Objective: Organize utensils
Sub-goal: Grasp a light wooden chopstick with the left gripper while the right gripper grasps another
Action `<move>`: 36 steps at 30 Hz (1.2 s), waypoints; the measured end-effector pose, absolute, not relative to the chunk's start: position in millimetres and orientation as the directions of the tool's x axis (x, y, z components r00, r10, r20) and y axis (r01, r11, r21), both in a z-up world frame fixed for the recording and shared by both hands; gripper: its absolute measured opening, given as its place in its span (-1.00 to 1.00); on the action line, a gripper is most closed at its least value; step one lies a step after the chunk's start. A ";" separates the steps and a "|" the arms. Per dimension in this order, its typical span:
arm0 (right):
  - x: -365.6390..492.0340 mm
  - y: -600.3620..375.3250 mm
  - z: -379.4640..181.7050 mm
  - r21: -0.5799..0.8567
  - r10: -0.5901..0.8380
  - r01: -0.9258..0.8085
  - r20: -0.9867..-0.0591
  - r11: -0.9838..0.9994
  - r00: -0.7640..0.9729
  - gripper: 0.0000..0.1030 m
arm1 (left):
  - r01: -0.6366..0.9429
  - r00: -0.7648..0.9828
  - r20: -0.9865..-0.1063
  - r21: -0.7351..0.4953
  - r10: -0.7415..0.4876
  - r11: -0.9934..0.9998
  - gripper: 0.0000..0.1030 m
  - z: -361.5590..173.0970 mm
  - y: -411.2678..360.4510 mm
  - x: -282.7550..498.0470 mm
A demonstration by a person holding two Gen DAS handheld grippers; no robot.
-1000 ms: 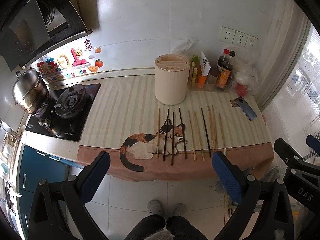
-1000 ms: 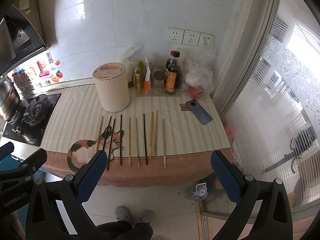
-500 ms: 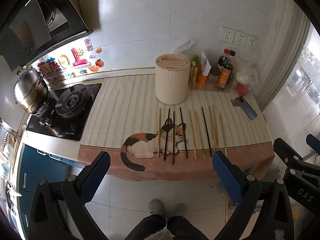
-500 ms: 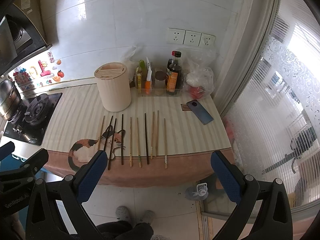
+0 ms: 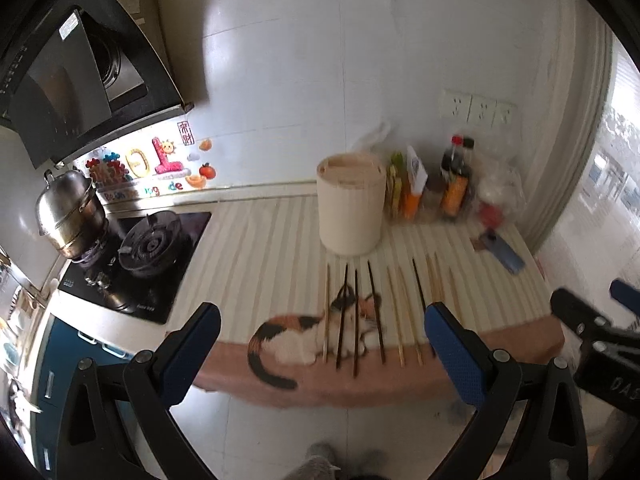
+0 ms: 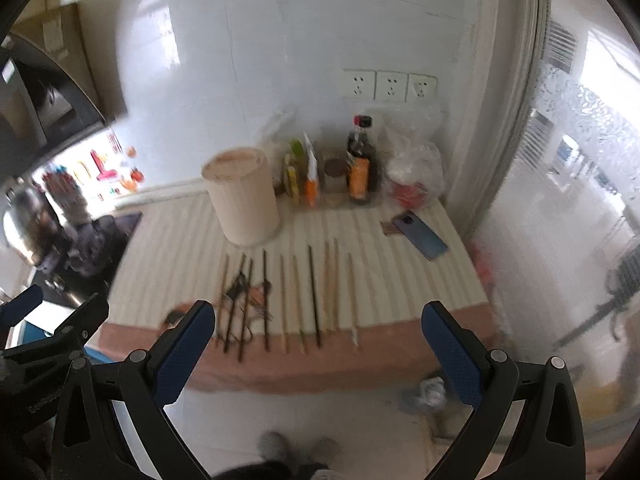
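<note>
Right wrist view: both the right claw (image 6: pixel 318 344) and left claw (image 5: pixel 322 346) hang released, empty, off the worktop's (image 5: pixel 248 248) front edge. Approach one chopstick (image 6: pixel 351 294) squarely, pinching mid-length, then carry it to the holder (image 6: pixel 243 196).

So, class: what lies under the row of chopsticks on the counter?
Under the chopsticks lies a striped cloth with a calico cat picture; the four leftmost sticks cross the cat's head. The counter beneath the cloth is covered, so its surface there cannot be seen.

Left gripper (image 5: pixel 322 354): black frame, two fingers faced with blue dimpled pads (image 5: pixel 450 354), silver screws at the knuckles. Right gripper (image 6: pixel 318 350): same build, blue pads (image 6: pixel 182 354); white lettering on black housing. Grey slippers (image 6: pixel 294 446) below, dark trousers.
</note>
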State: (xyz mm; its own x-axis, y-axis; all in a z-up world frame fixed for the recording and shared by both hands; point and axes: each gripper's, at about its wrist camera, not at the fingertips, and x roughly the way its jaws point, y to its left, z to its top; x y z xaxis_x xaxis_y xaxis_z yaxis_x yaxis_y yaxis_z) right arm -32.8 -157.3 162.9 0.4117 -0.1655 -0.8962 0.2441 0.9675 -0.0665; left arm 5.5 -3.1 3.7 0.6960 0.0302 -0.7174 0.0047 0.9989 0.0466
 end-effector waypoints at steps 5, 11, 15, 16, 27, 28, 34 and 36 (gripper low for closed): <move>-15.9 -173.3 119.6 -0.038 -0.144 0.262 -0.906 0.964 0.399 1.00 | -0.091 0.701 -0.704 0.070 0.113 0.993 1.00 -27.4 7.1 42.8; 12.3 -192.6 26.7 0.003 -0.076 0.276 -0.959 0.961 0.273 0.21 | -0.139 0.588 -0.793 0.095 0.159 0.986 1.00 -89.3 31.5 100.1; 29.4 -198.0 -40.4 0.048 0.003 0.281 -0.987 0.959 0.161 -0.19 | -0.105 0.435 -0.894 0.073 0.112 0.992 0.95 -155.0 43.8 148.6; 34.8 -197.6 -57.5 0.051 0.015 0.278 -0.991 0.959 0.131 -0.27 | -0.089 0.391 -0.915 0.070 0.100 0.994 0.92 -174.2 44.8 161.8; 104.9 -194.6 -191.3 0.023 0.055 0.340 -0.995 0.940 -0.084 -0.43 | 0.049 0.108 -0.992 -0.060 -0.065 0.997 0.06 -299.0 26.0 261.8; 109.0 -195.0 -197.2 0.018 0.056 0.344 -0.993 0.939 -0.100 -0.43 | 0.058 0.100 -0.992 -0.066 -0.072 0.996 0.06 -302.4 24.3 265.1; 138.4 -188.6 -246.6 -0.039 0.028 0.327 -0.980 0.944 -0.197 -0.43 | 0.134 0.085 -0.996 -0.028 -0.039 0.991 -0.42 -313.0 8.4 266.3; 143.4 -185.9 -256.9 -0.048 0.024 0.317 -0.975 0.947 -0.220 -0.43 | 0.149 0.102 -0.995 -0.002 -0.017 0.989 -0.78 -311.9 5.5 262.3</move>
State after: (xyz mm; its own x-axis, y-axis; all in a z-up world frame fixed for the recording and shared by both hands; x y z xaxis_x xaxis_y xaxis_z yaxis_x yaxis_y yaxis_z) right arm 143.4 -185.9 -256.9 -0.2198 0.0241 -0.9753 0.3167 0.9473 -0.0480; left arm 262.3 5.5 -311.9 0.1019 -0.0173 -0.9946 0.1487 0.9889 -0.0020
